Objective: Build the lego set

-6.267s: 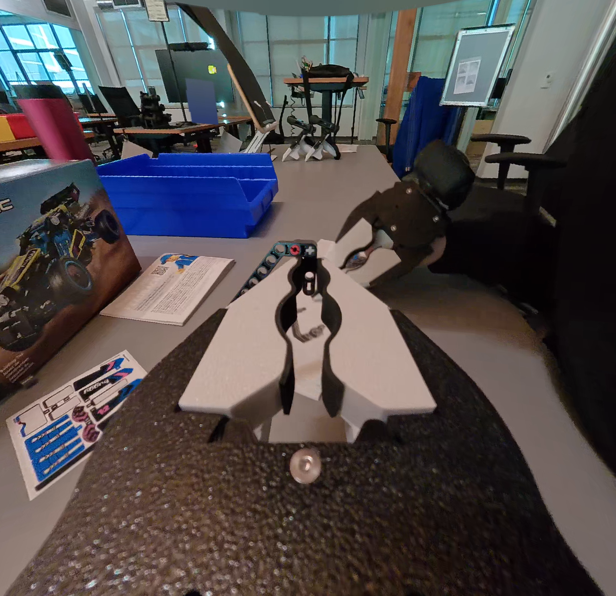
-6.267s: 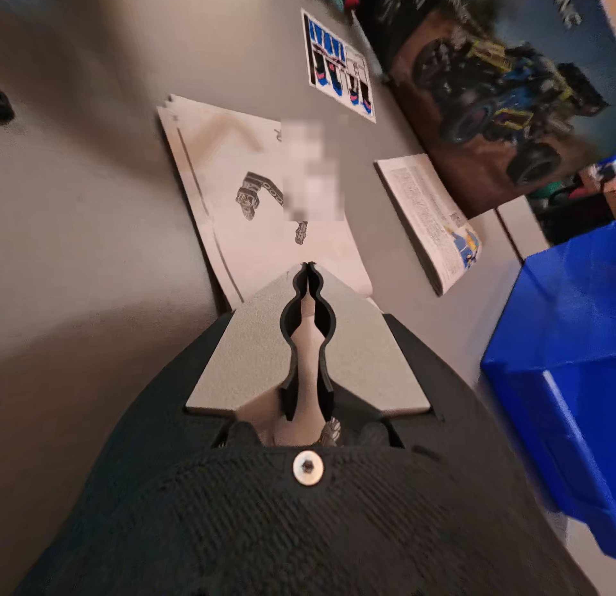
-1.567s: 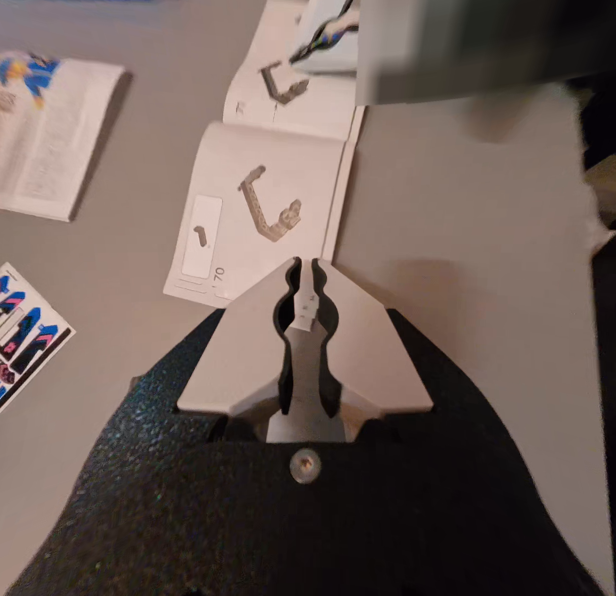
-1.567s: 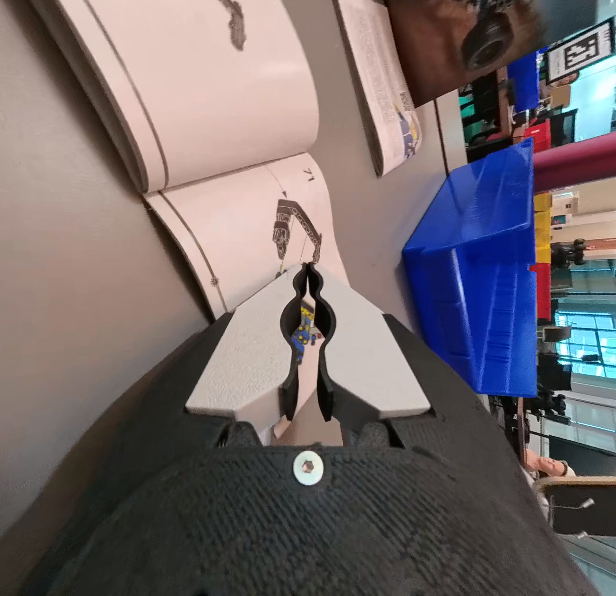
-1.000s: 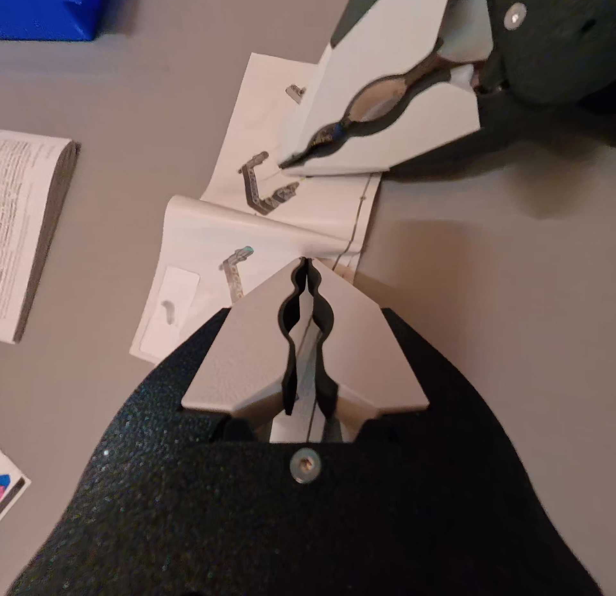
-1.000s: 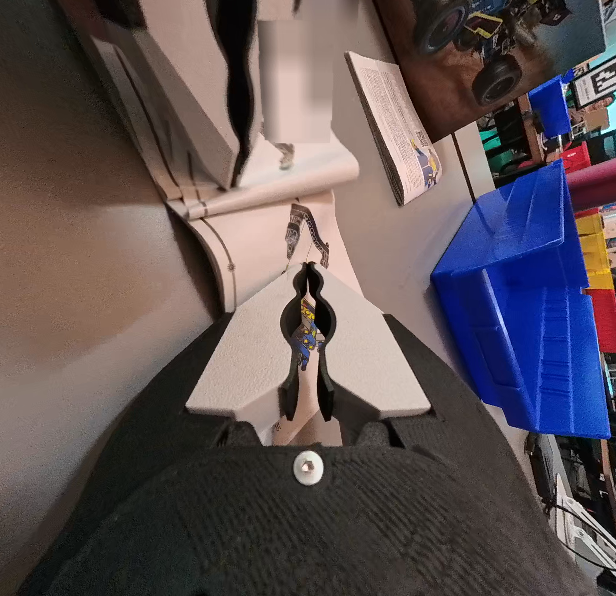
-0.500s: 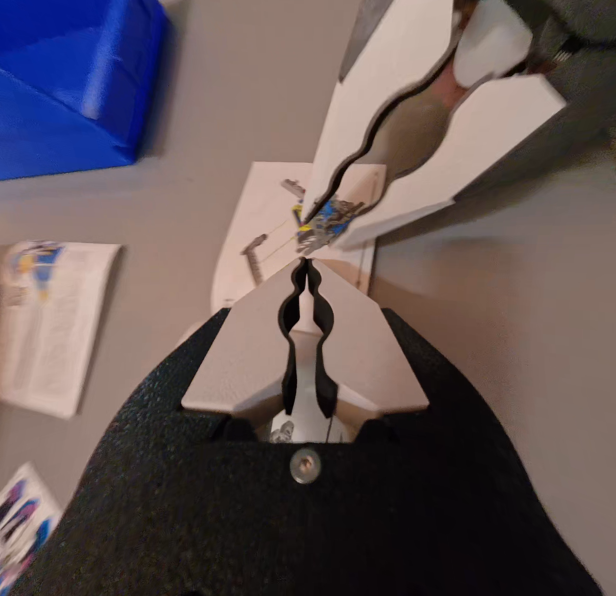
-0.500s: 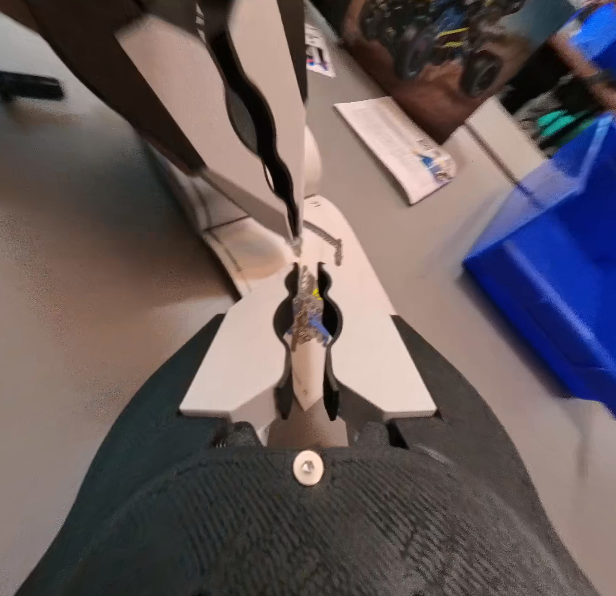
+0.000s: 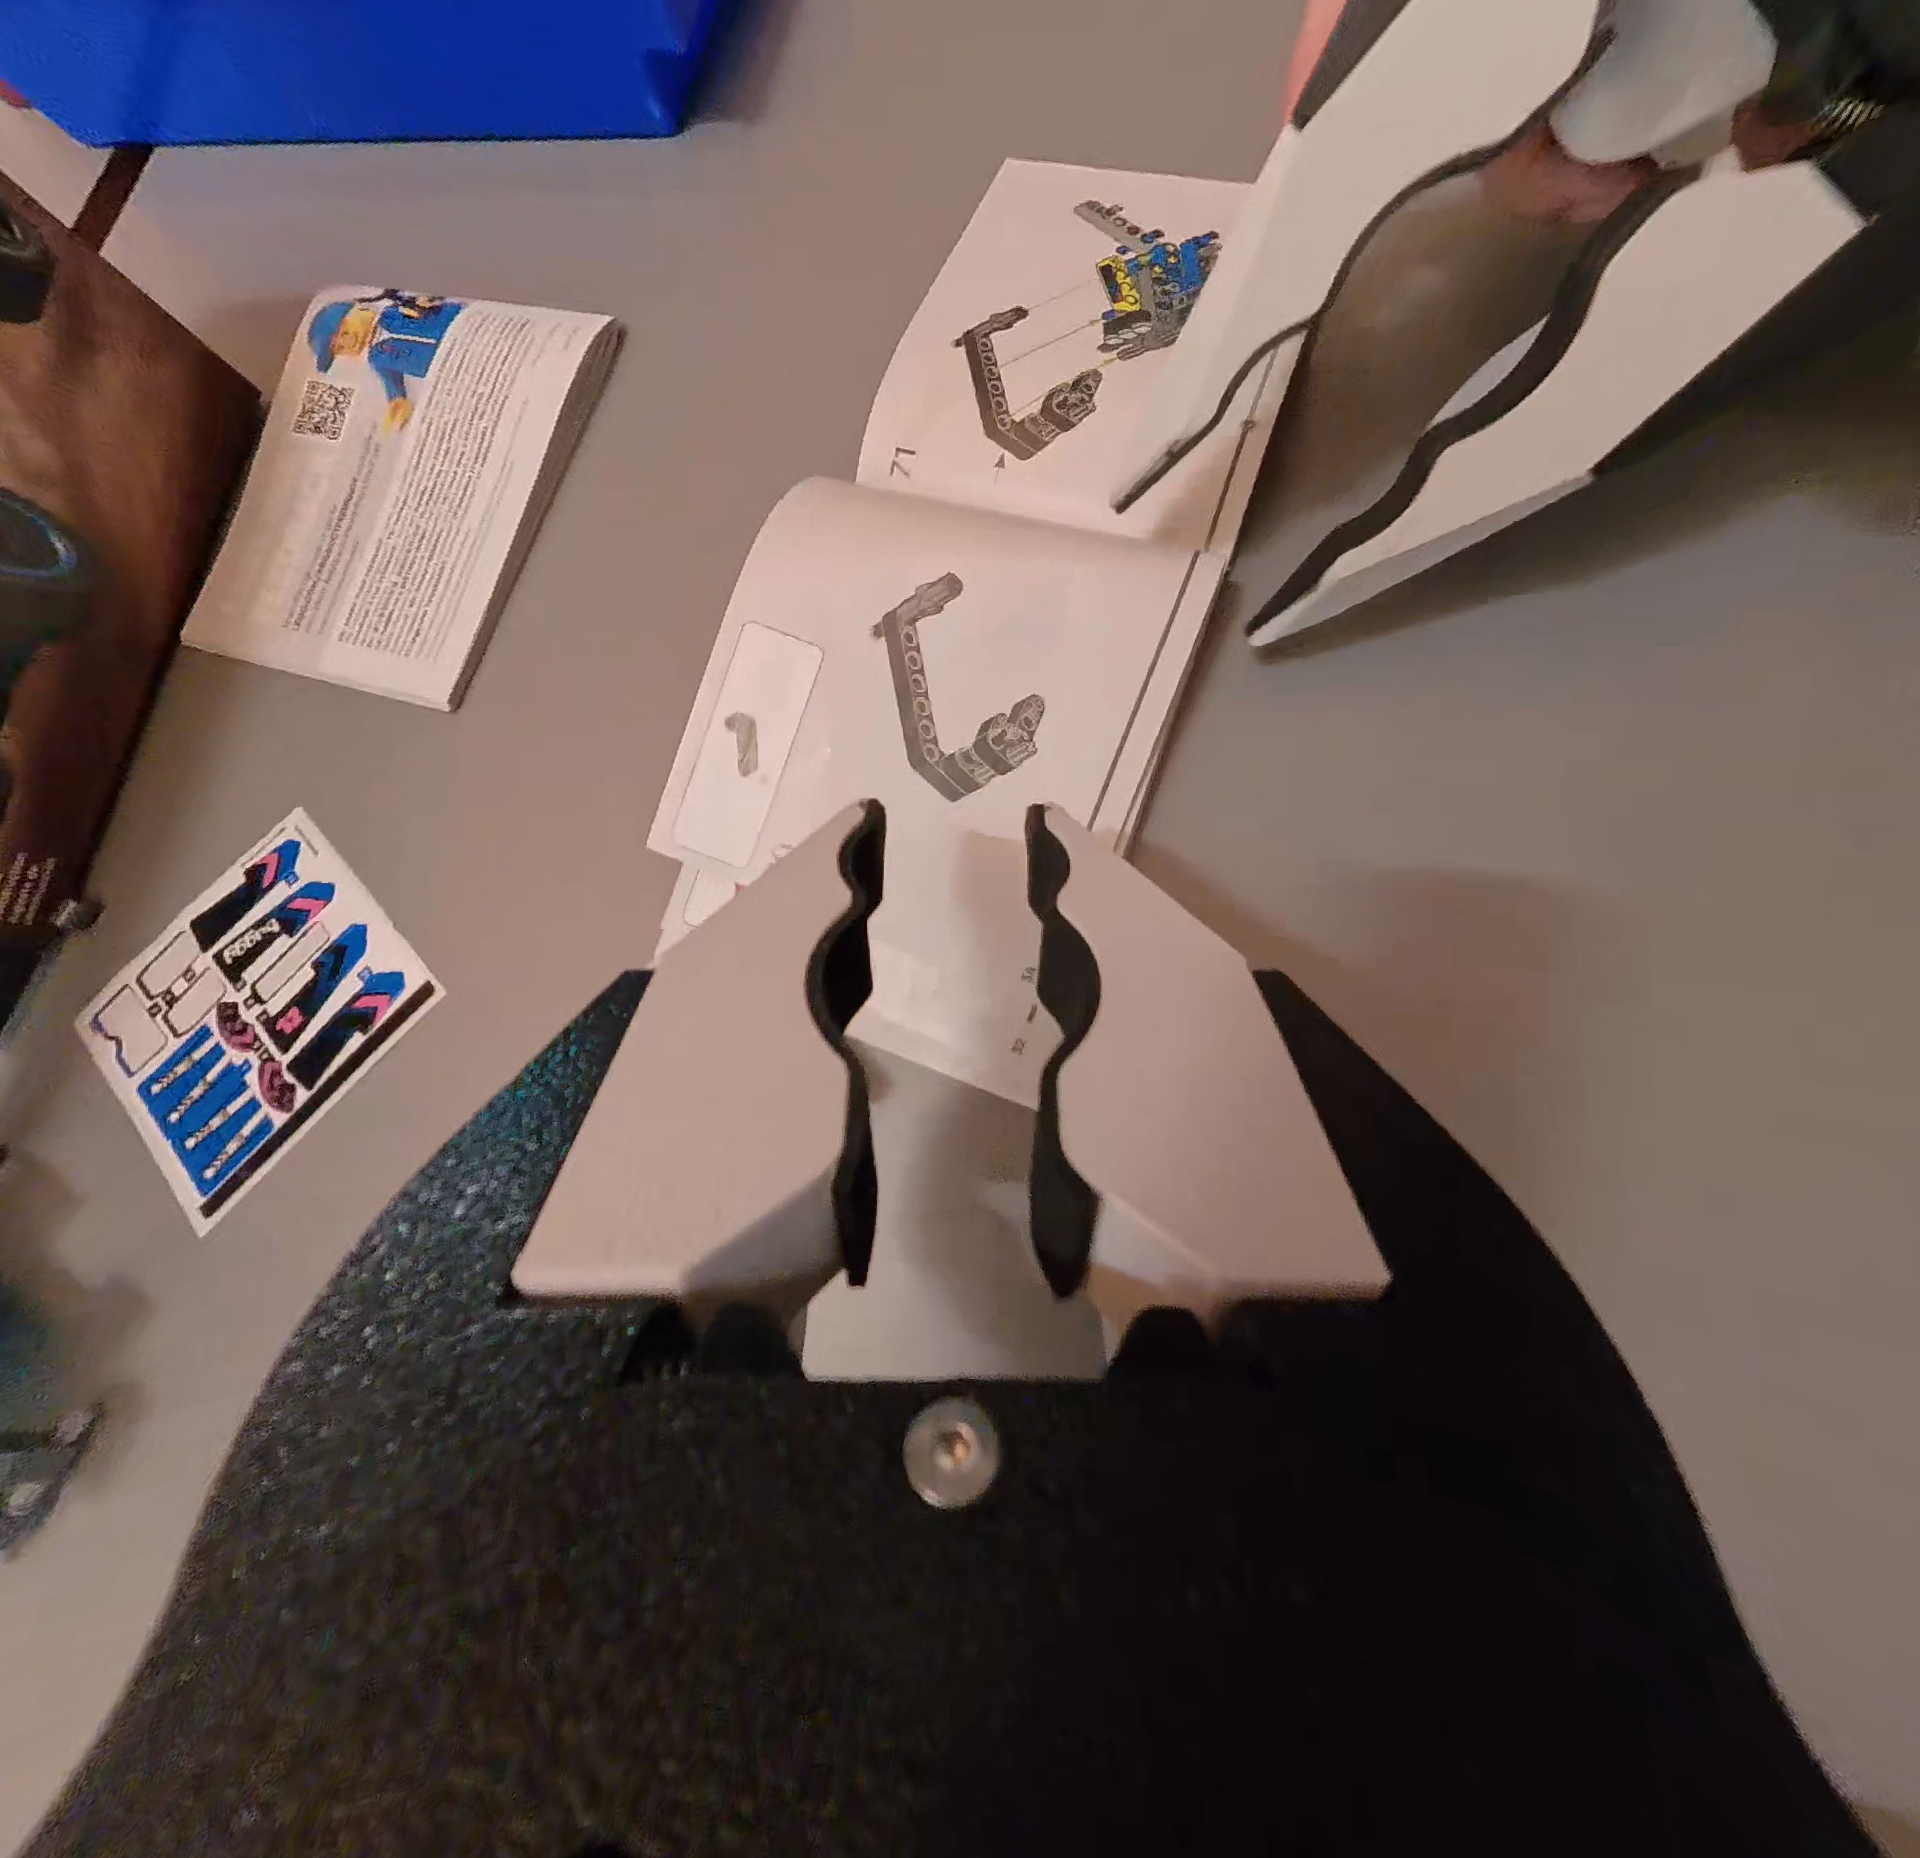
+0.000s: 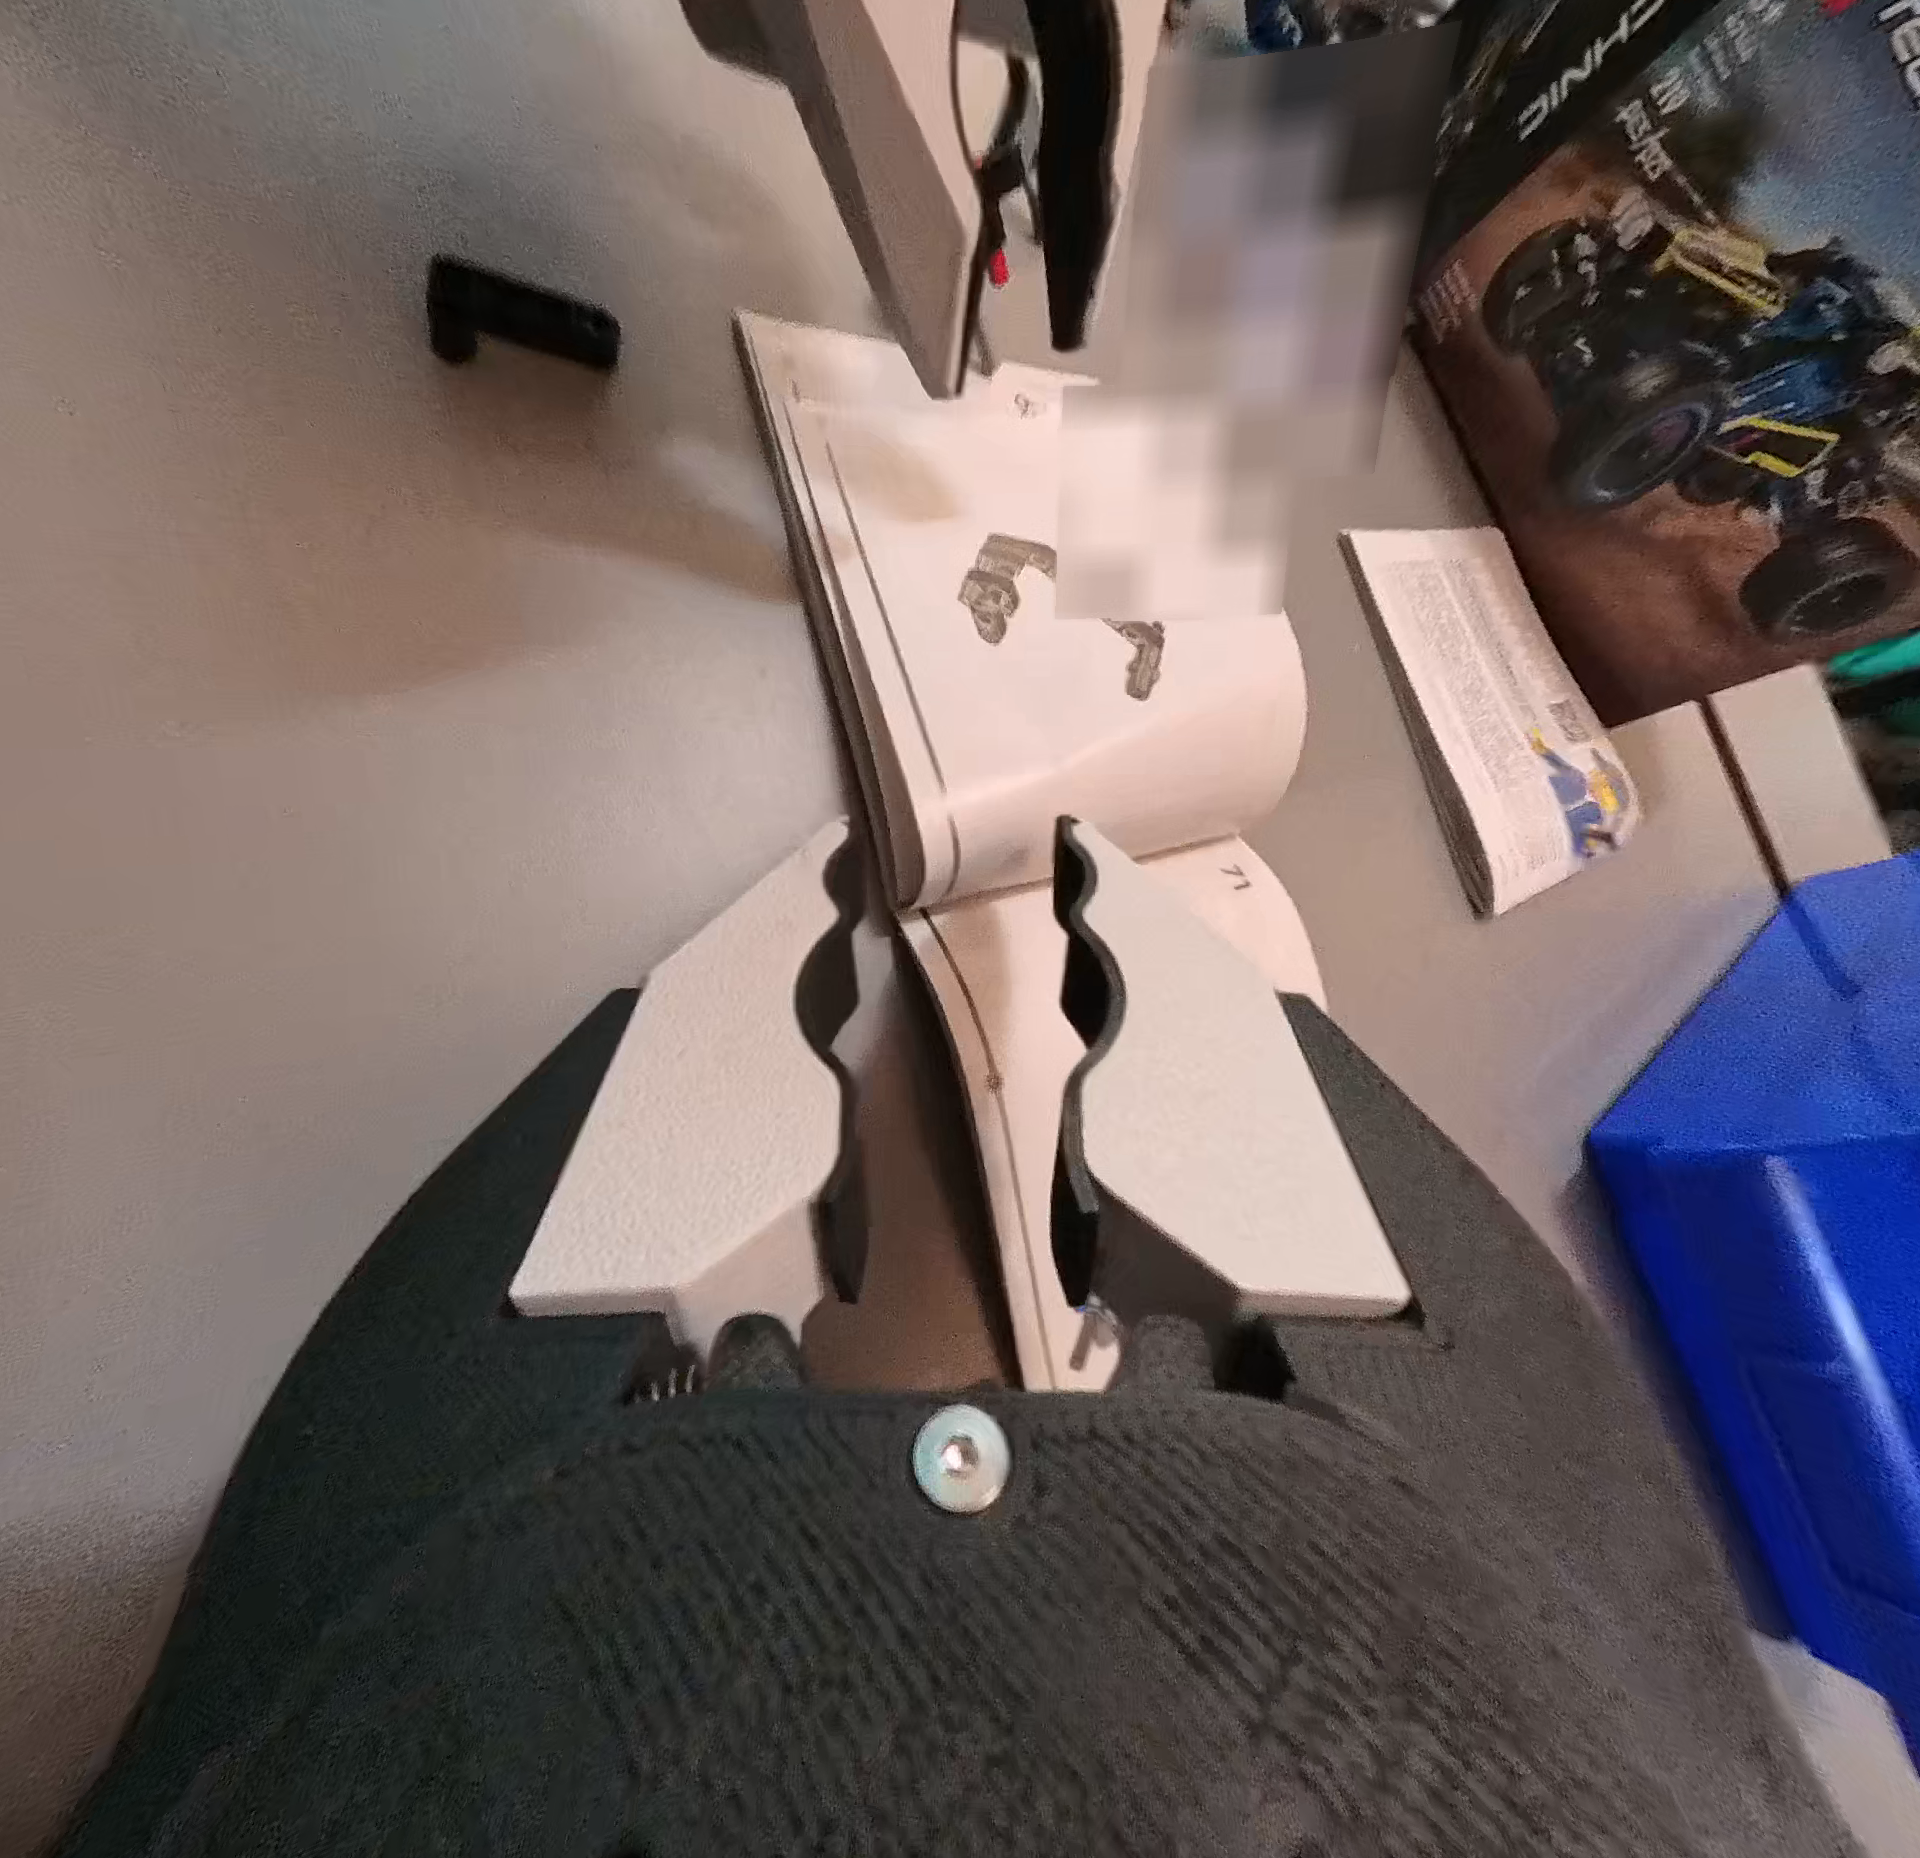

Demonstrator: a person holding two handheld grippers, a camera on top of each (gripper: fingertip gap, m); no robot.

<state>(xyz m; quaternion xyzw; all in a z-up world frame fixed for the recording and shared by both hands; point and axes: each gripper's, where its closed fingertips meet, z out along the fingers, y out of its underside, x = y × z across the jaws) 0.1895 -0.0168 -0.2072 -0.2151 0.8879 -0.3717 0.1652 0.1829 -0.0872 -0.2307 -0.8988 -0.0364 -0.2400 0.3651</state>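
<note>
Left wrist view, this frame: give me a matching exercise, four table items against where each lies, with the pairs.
Items:
1. open instruction booklet
2. sticker sheet
3. blue bin
4. closed leaflet

Places:
A. top left corner
B. just ahead of the open left gripper
C. left edge, level with the fingertips
D. between the bin and the sticker sheet

Pairs: 1-B, 2-C, 3-A, 4-D

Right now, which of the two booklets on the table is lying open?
The instruction booklet under the open left gripper, showing build diagrams on both pages. The other booklet, nearer the box, lies closed.
</note>
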